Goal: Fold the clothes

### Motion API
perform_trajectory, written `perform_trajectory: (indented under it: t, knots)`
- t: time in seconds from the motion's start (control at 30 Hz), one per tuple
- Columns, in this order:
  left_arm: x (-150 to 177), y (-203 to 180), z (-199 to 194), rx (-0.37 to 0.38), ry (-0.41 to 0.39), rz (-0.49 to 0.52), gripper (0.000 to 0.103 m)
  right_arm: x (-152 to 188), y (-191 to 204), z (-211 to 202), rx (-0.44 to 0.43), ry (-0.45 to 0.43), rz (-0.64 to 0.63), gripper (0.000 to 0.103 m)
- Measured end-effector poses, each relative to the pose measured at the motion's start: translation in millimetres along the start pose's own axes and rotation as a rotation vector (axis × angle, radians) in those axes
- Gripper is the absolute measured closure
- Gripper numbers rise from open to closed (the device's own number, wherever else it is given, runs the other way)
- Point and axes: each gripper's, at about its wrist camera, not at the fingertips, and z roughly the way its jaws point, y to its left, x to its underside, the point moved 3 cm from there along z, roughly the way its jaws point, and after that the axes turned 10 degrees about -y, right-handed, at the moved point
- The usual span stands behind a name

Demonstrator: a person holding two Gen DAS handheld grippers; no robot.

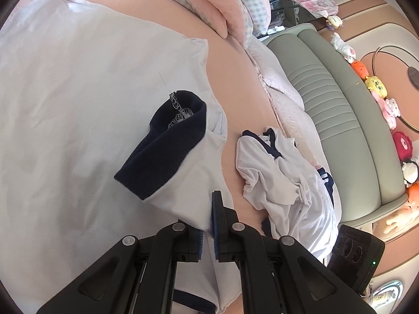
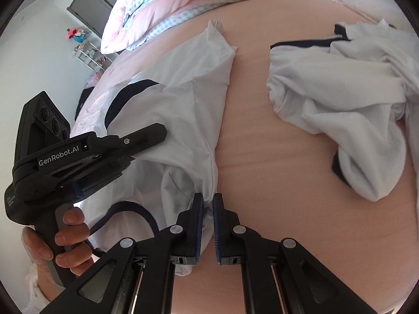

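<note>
left wrist view: your left gripper [image 1: 208, 225] is pressed together on the near edge of the pale shirt [image 1: 91, 99] that lies spread on the bed [image 1: 235, 83], pinching a fold of its cloth between the blue pads. the shirt looks thin, light and limp, so it will sag and drag rather than hold any shape; lift it slowly or the far side will bunch. the navy cuff [image 1: 162, 146] of its sleeve lies turned over on top of the body, thicker than the rest and probably a firmer place to hold. a second crumpled white garment [image 1: 282, 183] sits just beside it on the bed, apart from the shirt.

right wrist view: your right gripper [image 2: 208, 222] is closed on the shirt's [image 2: 183, 99] hem corner at the side seam, with a bit of cloth between the pads. seams and hems are the best holds here, being doubled and less slippery. your hand [image 2: 65, 240] carries the left gripper [image 2: 157, 130] over the shirt's other side. the crumpled garment [image 2: 340, 104] lies well to the right.

containers: none shows in either view; both garments lie straight on the bed.
</note>
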Motion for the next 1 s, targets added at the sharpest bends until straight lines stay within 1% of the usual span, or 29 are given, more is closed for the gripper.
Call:
perform_trajectory:
  t: [0.07,0.13,0.3,0.43,0.53,0.6,0.7,0.77,0.8,0.83,0.93,1.0]
  knots:
    - [-1.2,2.0,-1.4,0.022,-0.001,-0.024,0.099,-3.9,3.4,-8.6,0.072,-0.030,-0.070,0.099]
    - [-3.1,4.1,-0.9,0.020,-0.003,-0.037,0.099,-8.4,6.4,-17.3,0.114,-0.050,-0.118,0.099]
    - [-5.3,5.6,1.8,0.004,0.004,-0.032,0.099,-16.0,20.3,-34.6,0.102,-0.098,-0.179,0.099]
    - [-9.0,7.8,1.4,0.003,-0.001,-0.039,0.099,-13.0,31.4,-38.9,0.085,-0.096,-0.231,0.099]
    - [-13.1,8.8,3.7,0.004,0.016,-0.030,0.099,-8.3,30.5,-38.4,0.050,-0.076,-0.196,0.099]
    - [-15.0,7.7,6.3,0.001,0.023,-0.025,0.098,-5.8,22.7,-36.8,0.055,-0.052,-0.136,0.098]
    - [-15.8,5.2,13.6,-0.023,0.037,-0.003,0.099,-4.5,7.1,-34.2,0.008,-0.027,-0.003,0.094]
    - [-15.4,4.8,18.1,-0.035,0.047,0.004,0.099,-3.3,1.0,-32.1,-0.024,-0.008,0.051,0.075]
    - [-15.3,5.4,19.1,-0.030,0.050,-0.005,0.099,-2.5,-1.0,-30.7,-0.035,-0.002,0.068,0.053]
    - [-15.1,6.0,20.0,-0.024,0.052,-0.016,0.099,-1.4,-2.7,-28.9,-0.042,-0.001,0.082,0.044]
    - [-14.9,6.9,20.0,-0.005,0.056,-0.034,0.099,3.3,-9.7,-22.7,-0.080,0.006,0.172,0.043]
    - [-15.2,6.9,19.6,-0.012,0.057,-0.026,0.099,4.5,-8.5,-16.5,-0.079,0.011,0.187,0.043]
